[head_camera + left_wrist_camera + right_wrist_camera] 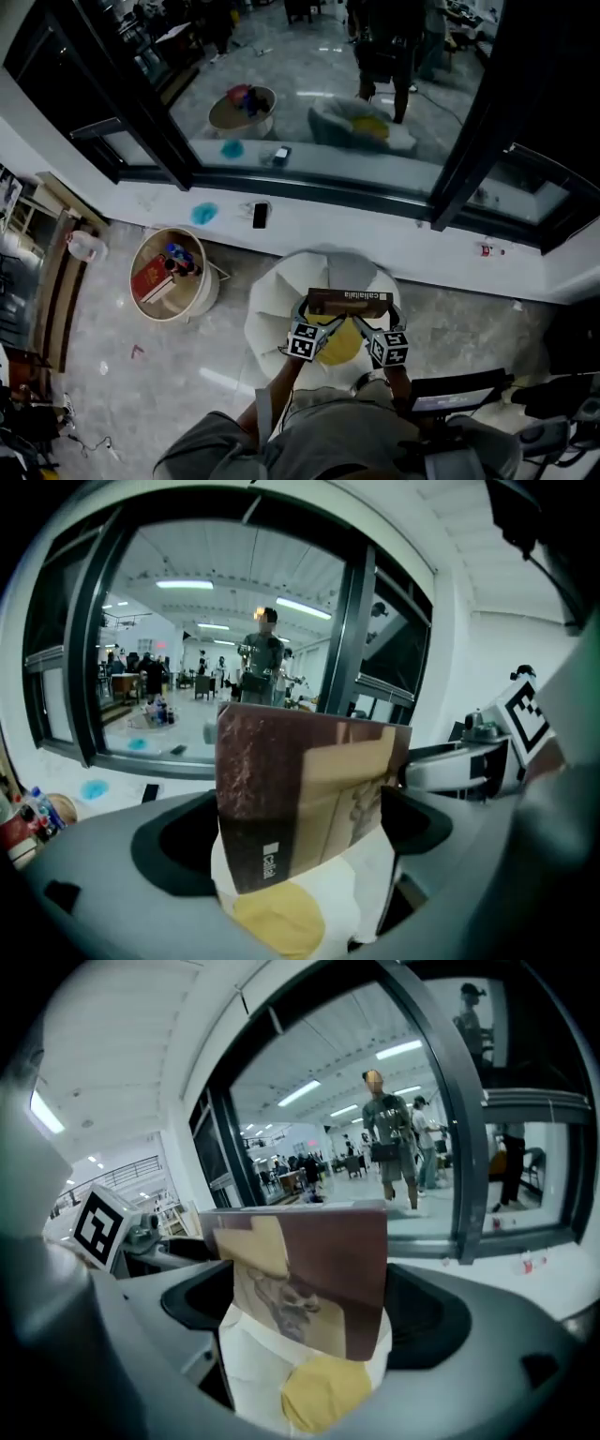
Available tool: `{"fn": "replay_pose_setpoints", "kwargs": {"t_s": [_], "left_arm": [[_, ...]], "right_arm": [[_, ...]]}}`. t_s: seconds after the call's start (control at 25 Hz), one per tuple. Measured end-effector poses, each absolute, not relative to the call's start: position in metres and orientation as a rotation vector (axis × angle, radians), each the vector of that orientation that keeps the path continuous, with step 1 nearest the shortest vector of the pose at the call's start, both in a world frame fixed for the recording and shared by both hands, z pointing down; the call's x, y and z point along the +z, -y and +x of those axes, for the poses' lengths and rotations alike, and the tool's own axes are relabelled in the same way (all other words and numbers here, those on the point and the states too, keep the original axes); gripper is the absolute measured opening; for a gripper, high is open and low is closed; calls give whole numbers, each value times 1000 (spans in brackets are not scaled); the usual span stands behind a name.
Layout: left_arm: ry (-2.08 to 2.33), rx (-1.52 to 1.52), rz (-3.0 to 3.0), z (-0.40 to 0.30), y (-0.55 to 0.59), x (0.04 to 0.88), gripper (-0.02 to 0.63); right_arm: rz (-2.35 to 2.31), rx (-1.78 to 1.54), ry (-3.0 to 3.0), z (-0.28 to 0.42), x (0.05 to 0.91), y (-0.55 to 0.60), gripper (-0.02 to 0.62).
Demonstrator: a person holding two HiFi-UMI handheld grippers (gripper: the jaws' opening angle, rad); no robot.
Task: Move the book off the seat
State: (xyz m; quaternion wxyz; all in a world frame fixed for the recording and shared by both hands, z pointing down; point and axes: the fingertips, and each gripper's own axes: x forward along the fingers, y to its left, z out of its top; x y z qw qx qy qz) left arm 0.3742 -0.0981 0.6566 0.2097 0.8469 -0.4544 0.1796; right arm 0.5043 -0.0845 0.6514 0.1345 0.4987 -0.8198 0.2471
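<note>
Clamping book [349, 302], left gripper [308, 307] jaws on one end, right gripper [391, 309] opposite

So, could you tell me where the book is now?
Centre of the head view: the book is gripped by the left gripper and right gripper, over the white seat.

Our left gripper [307, 309]: grey moulded shell, black-lined inside, cube [302, 343] with black-and-white square markers | our right gripper [391, 310]: same grey shell, black lining, matching marker cube [389, 349] | our clothing: grey top [323, 436], loose folds, grey sleeve [211, 452].
</note>
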Motion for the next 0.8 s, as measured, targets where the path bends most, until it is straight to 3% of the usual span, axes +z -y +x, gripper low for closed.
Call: {"fn": "replay_pose_setpoints", "kwargs": {"t_s": [0.4,0.8], "left_arm": [[1532,171,2515,327,52,473,548],[1735,73,2498,277,43,430,548]], "right_arm": [[1345,303,2645,456,461,83,491],[1188,343,2694,407,465,41,491]]}}
